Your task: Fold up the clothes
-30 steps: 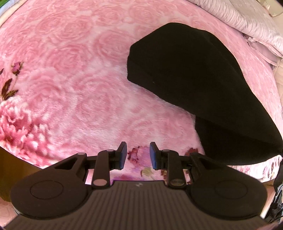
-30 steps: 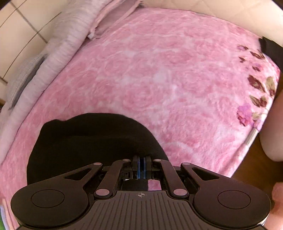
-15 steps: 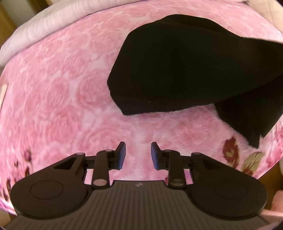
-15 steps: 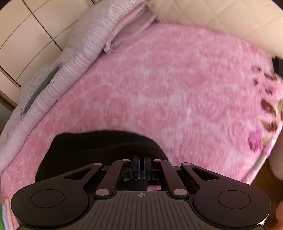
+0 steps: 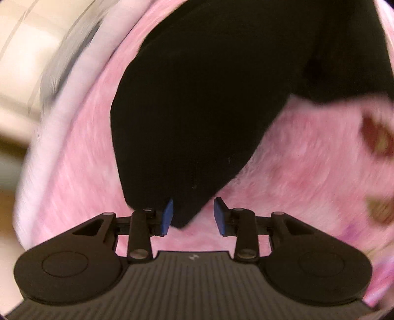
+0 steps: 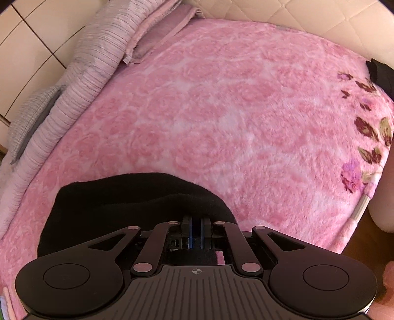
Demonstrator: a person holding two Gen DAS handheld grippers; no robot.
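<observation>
A folded black garment [image 5: 209, 98] lies on the pink floral blanket [image 5: 307, 160]. In the left wrist view my left gripper [image 5: 193, 216] is open, and a corner of the garment sits between its blue pads, close to the left one. The view is motion-blurred. In the right wrist view my right gripper [image 6: 196, 233] is shut on the near edge of the black garment [image 6: 123, 199], which spreads to the left below it.
The pink blanket [image 6: 221, 110] covers the bed. A striped lilac quilt [image 6: 81, 73] and a grey pillow [image 6: 29, 118] lie along the far left edge. A quilted headboard [image 6: 295, 14] is at the back. Dark fabric [image 6: 379, 73] sits at the right edge.
My left gripper has swung toward the garment, so its corner now lies between the open fingers. The right gripper stays shut on the garment and has shifted little.
</observation>
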